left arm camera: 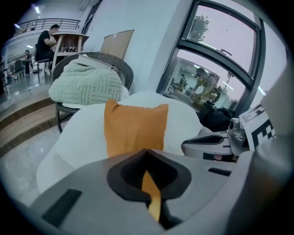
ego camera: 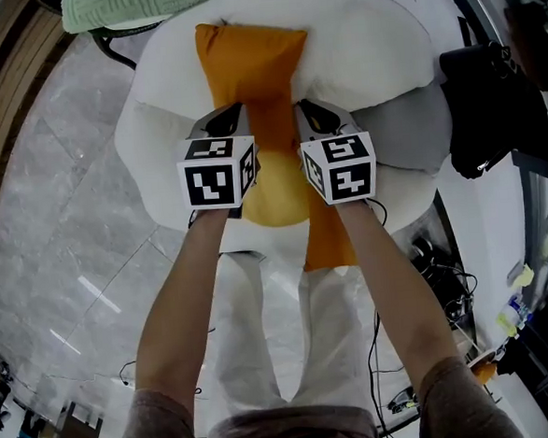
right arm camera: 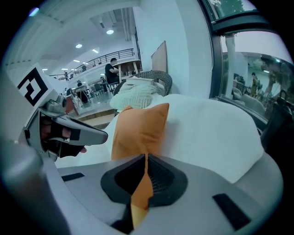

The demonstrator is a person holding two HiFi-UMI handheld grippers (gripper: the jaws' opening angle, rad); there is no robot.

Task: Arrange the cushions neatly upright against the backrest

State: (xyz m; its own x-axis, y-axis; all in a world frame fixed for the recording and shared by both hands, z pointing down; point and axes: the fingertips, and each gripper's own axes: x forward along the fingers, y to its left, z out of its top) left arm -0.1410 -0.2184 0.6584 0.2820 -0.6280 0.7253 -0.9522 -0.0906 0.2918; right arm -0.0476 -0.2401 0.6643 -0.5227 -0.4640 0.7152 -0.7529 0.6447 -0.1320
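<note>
An orange cushion (ego camera: 250, 70) stands upright against the white backrest (ego camera: 364, 38) of a round white chair. My left gripper (ego camera: 222, 123) is shut on its left edge and my right gripper (ego camera: 321, 116) on its right edge. In the left gripper view a fold of orange fabric (left arm camera: 151, 193) is pinched between the shut jaws, with the orange cushion (left arm camera: 135, 126) rising ahead. The right gripper view shows the same: orange fabric (right arm camera: 141, 190) is clamped in the jaws, below the orange cushion (right arm camera: 138, 131). A grey cushion (ego camera: 408, 134) lies on the seat to the right.
A pale green knitted cushion (ego camera: 137, 3) rests on a wicker chair (left arm camera: 112, 64) behind and to the left. A black bag (ego camera: 486, 105) sits to the right by the window. Grey tiled floor (ego camera: 59, 219) lies to the left, and cables and clutter (ego camera: 436, 258) to the lower right.
</note>
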